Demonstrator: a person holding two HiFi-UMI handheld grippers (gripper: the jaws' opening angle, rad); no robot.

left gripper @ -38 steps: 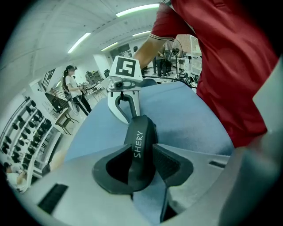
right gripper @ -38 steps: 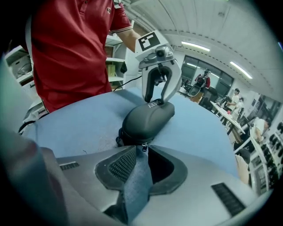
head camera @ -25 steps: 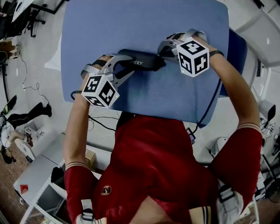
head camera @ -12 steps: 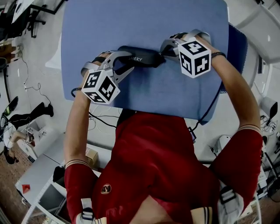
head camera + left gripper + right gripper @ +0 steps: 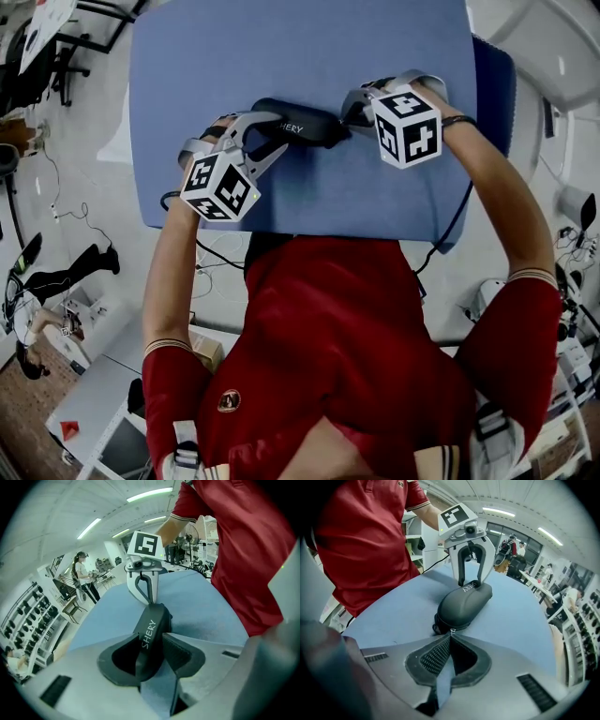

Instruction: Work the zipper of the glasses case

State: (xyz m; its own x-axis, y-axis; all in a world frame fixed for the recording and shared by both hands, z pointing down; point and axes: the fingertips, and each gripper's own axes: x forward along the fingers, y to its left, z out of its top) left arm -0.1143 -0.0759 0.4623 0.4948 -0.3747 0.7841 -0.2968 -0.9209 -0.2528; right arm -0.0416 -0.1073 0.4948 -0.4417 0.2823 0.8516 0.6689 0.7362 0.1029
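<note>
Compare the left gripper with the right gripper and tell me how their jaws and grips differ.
The left gripper has its jaws partly apart, clamped across one end of the glasses case; the right gripper has its jaws closed together. The left gripper holds the case's body, while the right gripper pinches only the small zipper pull at the opposite end. Both reach down onto the same case, which lies on the blue table.

Head cam overhead; L/R cams opposed, share case [image 5: 309, 131].
</note>
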